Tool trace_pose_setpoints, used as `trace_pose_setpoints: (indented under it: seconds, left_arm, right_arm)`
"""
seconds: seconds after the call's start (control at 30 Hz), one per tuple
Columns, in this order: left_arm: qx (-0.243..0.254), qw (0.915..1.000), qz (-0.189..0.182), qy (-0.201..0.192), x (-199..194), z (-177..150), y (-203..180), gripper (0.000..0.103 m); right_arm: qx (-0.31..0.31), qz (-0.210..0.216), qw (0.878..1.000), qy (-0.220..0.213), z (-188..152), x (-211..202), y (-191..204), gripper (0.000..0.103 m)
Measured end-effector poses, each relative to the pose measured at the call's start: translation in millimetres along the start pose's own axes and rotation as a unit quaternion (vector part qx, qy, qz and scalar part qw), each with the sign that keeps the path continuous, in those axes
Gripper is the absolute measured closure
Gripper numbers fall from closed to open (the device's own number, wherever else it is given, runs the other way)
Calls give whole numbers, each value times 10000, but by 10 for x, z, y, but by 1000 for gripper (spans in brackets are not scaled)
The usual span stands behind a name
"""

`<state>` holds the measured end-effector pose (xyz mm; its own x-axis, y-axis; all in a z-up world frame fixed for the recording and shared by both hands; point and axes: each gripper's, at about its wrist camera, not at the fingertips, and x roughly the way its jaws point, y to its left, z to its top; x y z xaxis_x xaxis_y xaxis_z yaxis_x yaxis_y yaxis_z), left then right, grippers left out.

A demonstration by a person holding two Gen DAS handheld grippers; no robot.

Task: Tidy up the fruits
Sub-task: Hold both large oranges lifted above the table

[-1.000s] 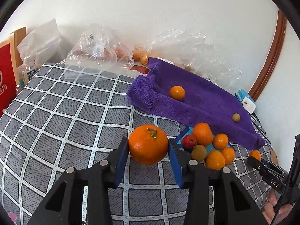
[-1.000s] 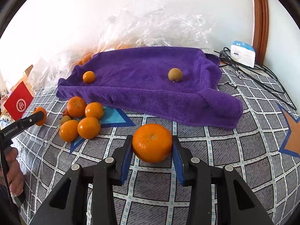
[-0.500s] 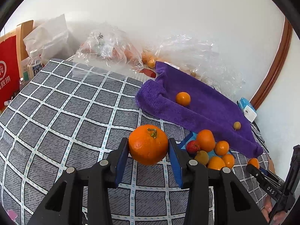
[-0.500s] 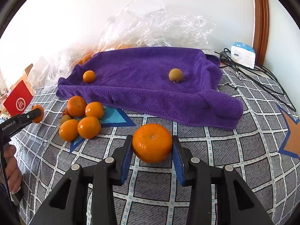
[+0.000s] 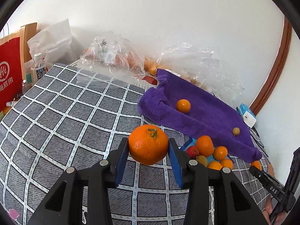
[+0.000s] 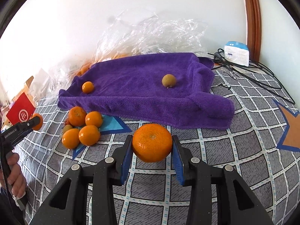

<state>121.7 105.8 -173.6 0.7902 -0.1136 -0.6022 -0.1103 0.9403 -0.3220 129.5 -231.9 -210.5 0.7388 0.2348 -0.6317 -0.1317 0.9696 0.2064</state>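
Both pairs of jaws are closed on fruit: the left gripper (image 5: 149,147) clamps a large orange (image 5: 148,144) with its green stalk up, and the right gripper (image 6: 152,144) clamps a second orange (image 6: 152,142) of like size. Each fruit sits squarely between the blue pads, gripped at its widest part, which likely keeps a round, slippery thing from rolling out.

Taking the purple towel (image 6: 142,86) as landmark: the right-hand fruit hangs just in front of its near folded edge, and the left-hand one is off its left corner, above the checked cloth (image 5: 61,123). On the towel lie a small orange (image 6: 88,87) toward the left and a brownish round fruit (image 6: 169,80) toward the right, well apart. These seem to mark separate spots for sorting. A loose pile of oranges (image 6: 82,127) waits in front of the towel's left end, with something red and something greenish among them. Clear plastic bags (image 5: 112,60) lie behind the towel.
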Motion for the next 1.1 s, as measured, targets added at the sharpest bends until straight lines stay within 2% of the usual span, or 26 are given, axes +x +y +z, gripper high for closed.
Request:
trace_pose_setpoints:
  seconds: [0.57,1.1]
  left_arm:
    - [116,9997,23,-191,-65,-6,-40,63]
    - [-28,9999,3,-148,-57,10,9,63]
  right_arm:
    - [49,111,9999,-101,3,-39,1,63]
    - [217,94,9996,-174,6,-68,-46,63]
